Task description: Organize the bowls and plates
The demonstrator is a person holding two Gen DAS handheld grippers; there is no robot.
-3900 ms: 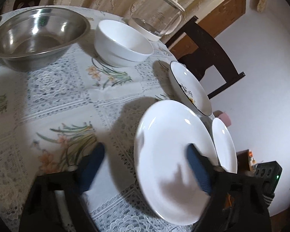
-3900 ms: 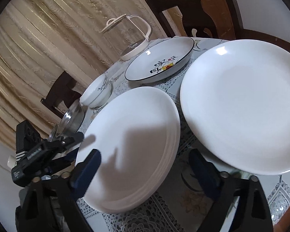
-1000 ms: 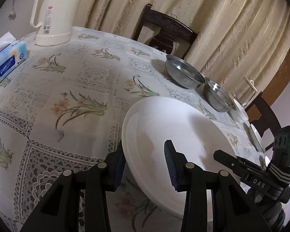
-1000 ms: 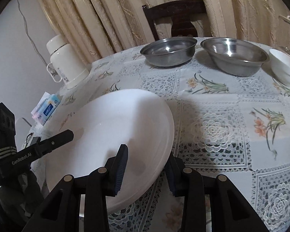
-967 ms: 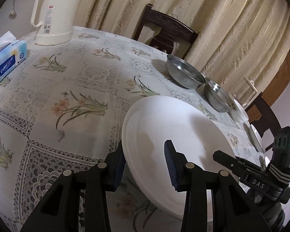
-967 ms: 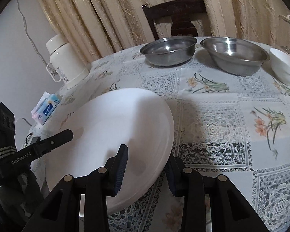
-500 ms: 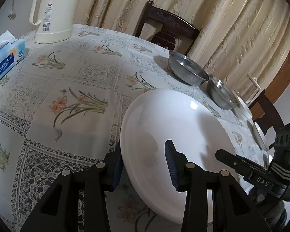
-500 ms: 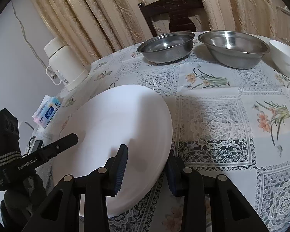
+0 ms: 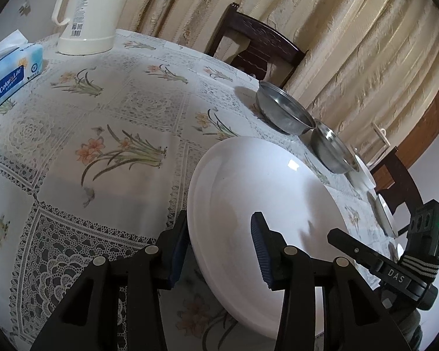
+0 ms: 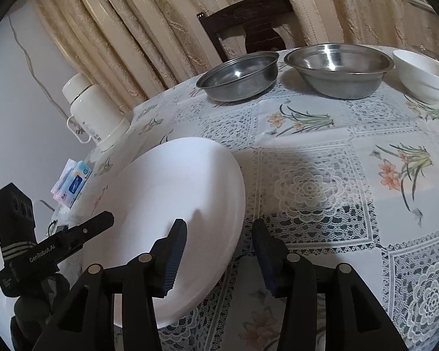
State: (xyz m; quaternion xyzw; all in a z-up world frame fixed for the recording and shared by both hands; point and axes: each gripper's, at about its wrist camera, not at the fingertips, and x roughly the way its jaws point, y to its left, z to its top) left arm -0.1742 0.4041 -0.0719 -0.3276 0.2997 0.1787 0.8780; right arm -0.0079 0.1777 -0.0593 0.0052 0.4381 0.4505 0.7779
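A stack of white plates [image 9: 263, 193] hangs tilted just above the floral tablecloth [image 9: 102, 117], held from two sides. My left gripper [image 9: 219, 219] is shut on its left rim, one finger under the edge and one on the top face. Over in the right wrist view, the same stack [image 10: 172, 193] has my right gripper [image 10: 218, 223] shut on its right rim. Two steel bowls [image 10: 240, 76] [image 10: 339, 67] and a white bowl [image 10: 421, 73] stand at the far side of the table.
A cream thermos jug [image 9: 85, 11] and a blue tissue box [image 9: 8, 73] stand at the left. A dark wooden chair [image 9: 257, 46] backs onto the curtain. Small white plates [image 9: 385, 213] lie at the far right edge. A glass jug [image 10: 424, 3] is behind the white bowl.
Since 3.9 s ago both grippers have closed on the plate stack and carried it across the table toward the thermos side. Over the last second it has risen and tilted slightly.
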